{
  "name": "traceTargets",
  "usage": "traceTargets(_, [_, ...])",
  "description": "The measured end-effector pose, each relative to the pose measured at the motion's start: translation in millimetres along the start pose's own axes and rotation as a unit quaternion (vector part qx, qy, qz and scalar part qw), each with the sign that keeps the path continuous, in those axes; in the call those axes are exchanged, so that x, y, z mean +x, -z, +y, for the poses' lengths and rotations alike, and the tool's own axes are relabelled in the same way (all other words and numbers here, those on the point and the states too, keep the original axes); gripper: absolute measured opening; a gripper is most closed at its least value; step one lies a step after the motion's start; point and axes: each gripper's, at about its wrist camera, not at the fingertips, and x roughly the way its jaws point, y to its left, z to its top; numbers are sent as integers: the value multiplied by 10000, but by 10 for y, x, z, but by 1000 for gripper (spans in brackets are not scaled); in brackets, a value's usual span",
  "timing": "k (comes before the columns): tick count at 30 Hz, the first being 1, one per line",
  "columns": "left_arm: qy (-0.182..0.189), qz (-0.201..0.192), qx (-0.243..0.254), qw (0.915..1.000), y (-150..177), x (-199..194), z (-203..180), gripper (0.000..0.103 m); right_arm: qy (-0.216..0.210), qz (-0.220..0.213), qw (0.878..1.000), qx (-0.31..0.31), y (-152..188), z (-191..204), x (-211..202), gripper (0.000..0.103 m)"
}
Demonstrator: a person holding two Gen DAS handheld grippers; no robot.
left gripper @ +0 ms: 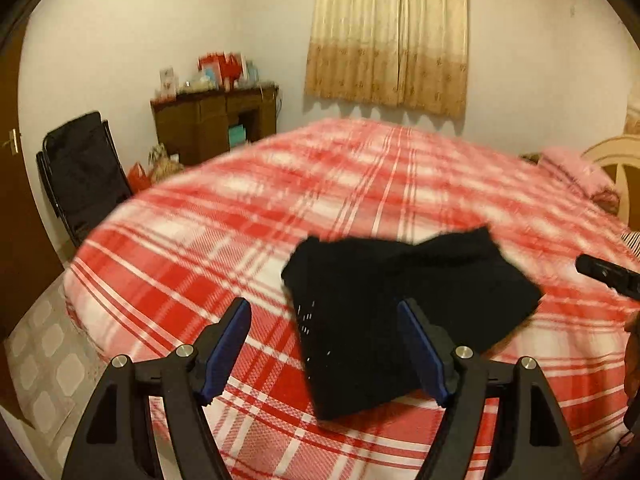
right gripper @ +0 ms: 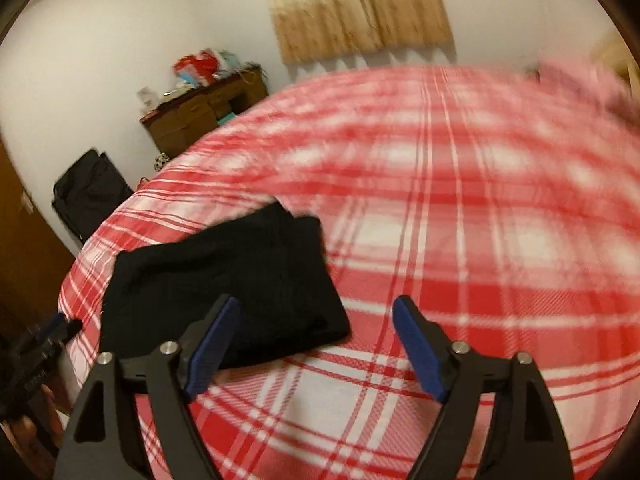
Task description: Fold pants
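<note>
Left wrist view: the black pants (left gripper: 404, 316) lie on the red-and-white plaid bedspread (left gripper: 200, 264), near its front edge, as a compact stack of layers. The left gripper (left gripper: 325, 354) hangs above them with its jaws spread wide and nothing between the blue pads (left gripper: 224, 356) — the cloth seen between them lies below on the bed and is not pinched. At the right edge the tip of the right gripper (left gripper: 608, 274) shows, clear of the pants. Judged from this lie, the folding step is at or near its end: the garment is already reduced to a small bundle and released. A row of small pale marks runs along the near panel of the pants; whether they are stitching or print cannot be told. No brand or label is legible.

Right wrist view: the pants (right gripper: 224, 280) sit to the left, on the bedspread (right gripper: 460, 280) close to its left edge. The right gripper (right gripper: 318, 346) is held wide apart and empty — only plaid shows between the pads, and its left finger merely overlaps the near corner of the bundle. The left gripper (right gripper: 60, 326) appears at the far left, beside the bundle.

The next move calls for a check of the bundle: if the upper flap sits askew, a light pinch at a corner and a short pull to square the edges. The clutter on the wooden cabinet (right gripper: 200, 108) is blurred, so no writing can be read.
</note>
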Motion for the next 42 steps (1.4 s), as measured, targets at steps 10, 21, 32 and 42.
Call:
traceTargets(10, [184,-507,-51,9985,-183,-621,-111,88,6,-1122,9920,-575,-19,353,-1067,103])
traceTargets(21, [56,-833,120,9964,-296,-1082,-207,88,-65,-1550,9841,-861,27,564,-1510,103])
traceTargets(32, [36,-1018,274,9944,-316,-1272,-304,90,-85,-1838,9779,-995,56,635,-1778,103])
traceTargets(42, [93,-1034,248,9943,-307,-1287,-304,90,-113,-1929,9765,-958,90,609,-1829,103])
